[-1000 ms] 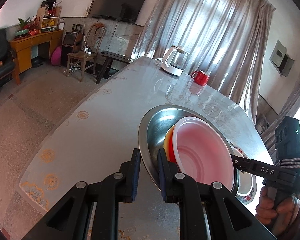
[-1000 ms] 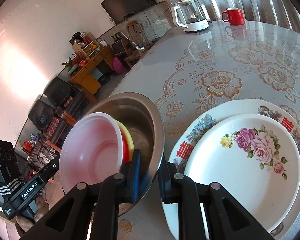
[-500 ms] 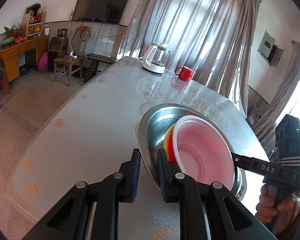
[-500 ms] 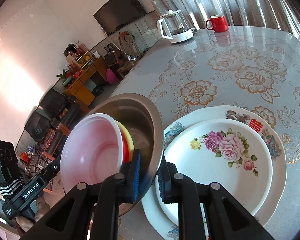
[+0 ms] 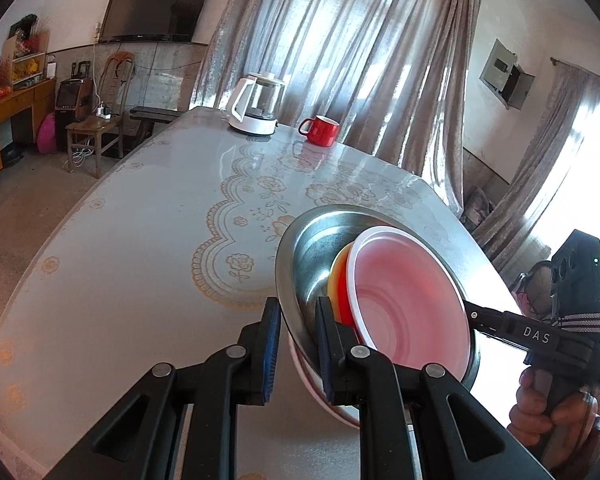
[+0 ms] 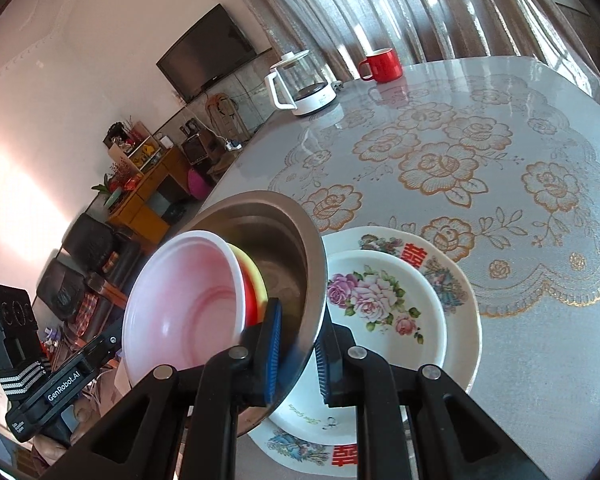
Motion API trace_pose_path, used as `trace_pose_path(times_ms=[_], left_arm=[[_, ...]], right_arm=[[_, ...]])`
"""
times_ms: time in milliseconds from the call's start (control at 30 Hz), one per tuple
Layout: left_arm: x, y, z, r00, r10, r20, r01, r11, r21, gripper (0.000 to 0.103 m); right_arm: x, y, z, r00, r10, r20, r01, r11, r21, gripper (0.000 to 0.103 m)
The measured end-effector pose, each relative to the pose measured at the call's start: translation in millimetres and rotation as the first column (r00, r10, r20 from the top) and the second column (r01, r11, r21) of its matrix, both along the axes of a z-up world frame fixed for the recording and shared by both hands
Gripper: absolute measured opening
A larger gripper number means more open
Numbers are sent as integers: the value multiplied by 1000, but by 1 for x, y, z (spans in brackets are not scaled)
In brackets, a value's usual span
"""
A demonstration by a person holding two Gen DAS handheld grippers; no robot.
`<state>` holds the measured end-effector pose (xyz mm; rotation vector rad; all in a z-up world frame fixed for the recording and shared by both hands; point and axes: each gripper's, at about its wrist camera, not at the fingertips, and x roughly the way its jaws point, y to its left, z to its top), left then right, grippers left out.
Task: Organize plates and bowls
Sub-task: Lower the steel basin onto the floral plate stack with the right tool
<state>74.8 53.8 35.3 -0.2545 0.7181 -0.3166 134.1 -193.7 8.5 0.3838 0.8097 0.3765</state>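
A steel bowl [image 5: 312, 248] [image 6: 268, 220] holds nested yellow [image 5: 334, 280], red and white-pink bowls [image 5: 408, 300] [image 6: 188, 292]. My left gripper [image 5: 296, 334] is shut on the steel bowl's near rim. My right gripper [image 6: 298, 350] is shut on the opposite rim. Together they hold the bowl stack in the air, tilted, over two stacked floral plates [image 6: 384, 304] on the table. In the left wrist view only a sliver of plate edge [image 5: 320, 392] shows under the bowl.
A glass kettle on a white base [image 5: 256, 104] [image 6: 300, 84] and a red mug [image 5: 320, 130] [image 6: 382, 65] stand at the table's far end. The grey flowered tablecloth [image 6: 480, 152] covers the table. Chairs and a cabinet stand on the floor to the left.
Both grippers have carried the bowl stack along the table, to above the floral plates. The grips are unchanged.
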Motion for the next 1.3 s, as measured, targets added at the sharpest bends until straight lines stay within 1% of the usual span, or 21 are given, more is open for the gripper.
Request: trace_pose_path(times_ms=[167,367,767,967,1033,1300], left_arm=[[7,-25,-3,999,-50,-18,50,999,1,16],[12,-42,-10,995,-85,-51,86,996,4,17],[9,-45,-24,991,-100,-91,101,995,3,17],[8,-47,-24,991,-107,-86,107,994,1,18],[11,-47,-27,989,-109,-95,109,994,-6,18],[12,-54,-32,986,-117,-117,119,993,13,18]], right_arm=[[-4,-23,0,998,-60,-7,60,998,-3,16],[-6,-40,-8,994,-106,-35,106,994,-6,16],[-7,-45,-24,989,-114,-90,112,993,-28,16],[-6,-45,-31,987,-117,-110,114,993,-37,16],[-6,-46,-33,986,-122,-116,119,992,-30,16],[-10,-49,-38,984,-130,-124,129,992,-14,16]])
